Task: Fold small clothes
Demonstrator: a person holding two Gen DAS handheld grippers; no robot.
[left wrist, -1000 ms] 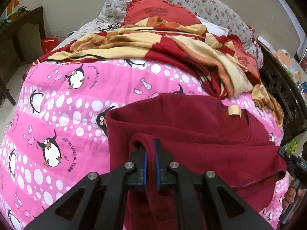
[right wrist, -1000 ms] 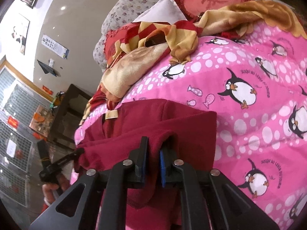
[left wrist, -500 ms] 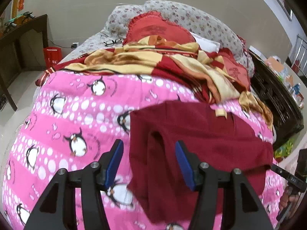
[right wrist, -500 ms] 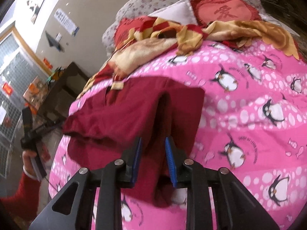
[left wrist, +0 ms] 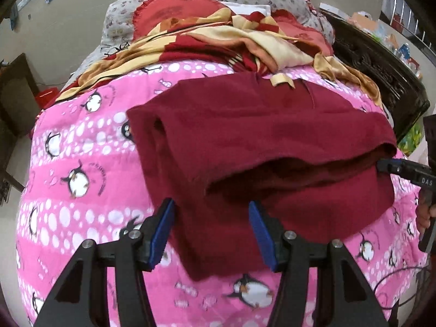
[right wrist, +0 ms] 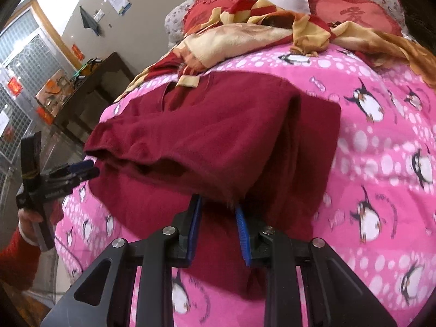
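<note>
A dark red fleece garment (left wrist: 259, 136) lies folded over on the pink penguin quilt (left wrist: 81, 179), with a cream label (left wrist: 282, 80) at its far edge. My left gripper (left wrist: 211, 231) stands open over the garment's near left corner; the blue pads (left wrist: 162, 229) straddle the cloth without pressing on it. In the right wrist view the same garment (right wrist: 218, 130) fills the middle. My right gripper (right wrist: 218, 231) is open just above its near edge, the cloth showing loose between the pads. Each view catches the other gripper beside the cloth: the right gripper (left wrist: 395, 169), the left gripper (right wrist: 79, 171).
A red and yellow striped blanket (left wrist: 218, 41) is heaped at the far end of the bed, with a red heart cushion (right wrist: 354, 13) and floral pillows behind it. Dark wooden furniture (left wrist: 381, 68) stands beside the bed. A red-sleeved hand (right wrist: 24, 234) holds the left gripper.
Both grippers were shut on folds of the dark red garment. They have opened, let the cloth drop flat onto the quilt, and drawn back toward its near edge.
</note>
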